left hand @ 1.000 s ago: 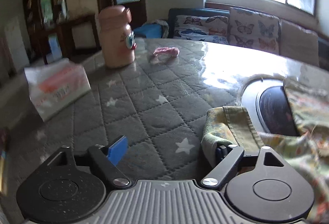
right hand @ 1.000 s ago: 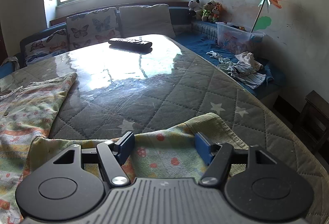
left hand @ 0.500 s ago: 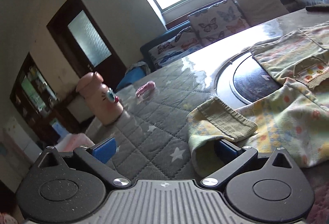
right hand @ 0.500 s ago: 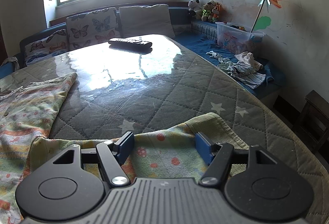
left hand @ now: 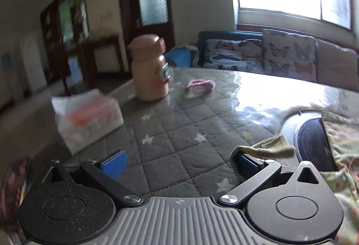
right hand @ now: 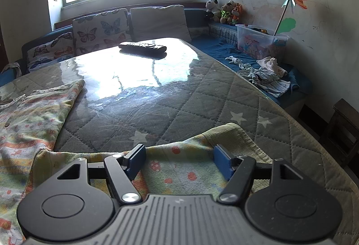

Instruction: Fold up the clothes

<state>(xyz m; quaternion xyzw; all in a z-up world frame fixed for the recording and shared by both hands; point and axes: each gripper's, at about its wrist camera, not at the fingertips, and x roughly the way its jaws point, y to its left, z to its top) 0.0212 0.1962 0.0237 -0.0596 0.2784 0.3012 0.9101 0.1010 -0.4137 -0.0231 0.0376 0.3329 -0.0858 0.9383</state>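
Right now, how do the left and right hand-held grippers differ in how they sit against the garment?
The left hand-held gripper stands wide open, bare quilted table between its fingers, with only a garment cuff draped over one fingertip. The right hand-held gripper is narrower, its fingers straddling the printed sleeve, apparently without pinching it. The left view is blurred; the right is sharp. Both have blue pads and point down at the table.

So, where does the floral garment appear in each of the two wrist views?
Left wrist: floral garment at the right edge, its cuff by the right finger.
Right wrist: it fills the lower left and runs under the gripper.
Shared landmark: butterfly cushions under the window.
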